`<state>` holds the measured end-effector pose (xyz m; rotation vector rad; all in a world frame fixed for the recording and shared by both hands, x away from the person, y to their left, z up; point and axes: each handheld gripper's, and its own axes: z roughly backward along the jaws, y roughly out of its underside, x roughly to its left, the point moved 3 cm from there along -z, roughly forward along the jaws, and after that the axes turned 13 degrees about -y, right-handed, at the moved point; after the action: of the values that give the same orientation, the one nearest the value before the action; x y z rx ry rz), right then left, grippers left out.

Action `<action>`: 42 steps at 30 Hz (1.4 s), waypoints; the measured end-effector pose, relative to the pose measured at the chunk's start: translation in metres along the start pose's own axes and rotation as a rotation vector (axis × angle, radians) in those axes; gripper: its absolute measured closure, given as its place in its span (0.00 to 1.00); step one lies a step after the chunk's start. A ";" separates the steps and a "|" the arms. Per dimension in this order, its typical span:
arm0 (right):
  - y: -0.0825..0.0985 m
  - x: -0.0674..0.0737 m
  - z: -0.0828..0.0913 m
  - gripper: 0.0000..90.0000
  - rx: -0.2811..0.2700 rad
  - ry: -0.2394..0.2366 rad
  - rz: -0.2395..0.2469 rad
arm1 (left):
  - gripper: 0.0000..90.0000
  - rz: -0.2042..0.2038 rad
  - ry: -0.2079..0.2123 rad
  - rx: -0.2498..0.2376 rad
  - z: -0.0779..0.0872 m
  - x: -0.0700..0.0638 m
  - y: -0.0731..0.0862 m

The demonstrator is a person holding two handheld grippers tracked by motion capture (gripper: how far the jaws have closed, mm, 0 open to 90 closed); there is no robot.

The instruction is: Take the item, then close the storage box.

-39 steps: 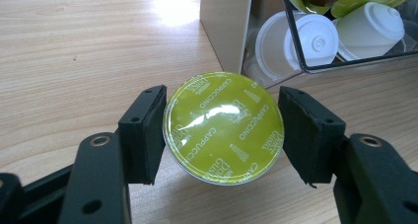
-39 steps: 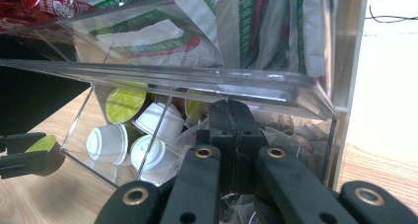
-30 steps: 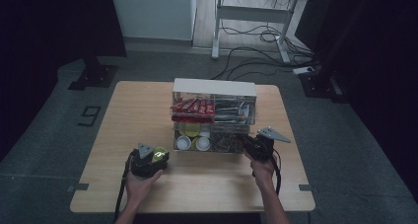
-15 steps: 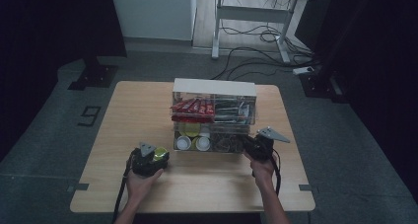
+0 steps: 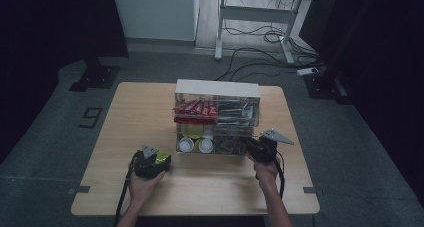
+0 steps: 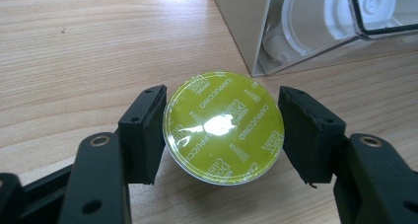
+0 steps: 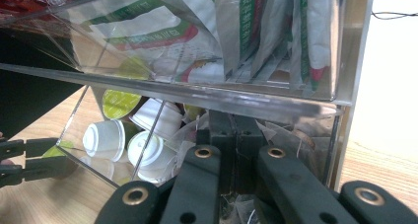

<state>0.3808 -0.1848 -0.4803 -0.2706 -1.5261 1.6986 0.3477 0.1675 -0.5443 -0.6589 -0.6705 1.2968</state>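
Wooden table [image 5: 125, 137] bearing clear organizer [image 5: 217, 118] at centre; white pods [image 7: 125, 140] lying in its lower bay, sachets [image 7: 256, 31] standing above; right gripper [image 7: 231, 135] sitting at organizer's 5 o'clock corner, jaws closed together, pushing into lower bay; left gripper [image 6: 222, 130] resting at organizer's 8 o'clock, jaws clamping green-lidded capsule [image 6: 224, 127] lying on tabletop, just beside organizer's corner.

High view dim, room edges near black, table [image 5: 150, 117] moderately lit from above, soft, grainy. Left gripper view bright, sharp; white glare spot on green capsule lid [image 6: 224, 128], blown highlight on wood at top edge. Right gripper view: reflections streak clear organizer [image 7: 276, 95]; near jaws blurred; right background overexposed.
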 end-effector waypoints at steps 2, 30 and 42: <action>0.000 0.000 0.000 0.99 0.000 0.000 0.001 | 0.43 -0.002 -0.003 0.004 -0.001 0.000 0.001; 0.001 -0.001 0.000 0.99 0.003 0.001 -0.002 | 0.25 -0.010 0.017 -0.044 0.015 0.002 0.005; 0.001 0.005 0.001 0.99 0.005 -0.006 0.009 | 0.26 0.032 0.033 -0.089 0.033 0.017 0.014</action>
<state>0.3766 -0.1820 -0.4797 -0.2706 -1.5273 1.7113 0.3162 0.1882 -0.5318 -0.7645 -0.6968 1.2883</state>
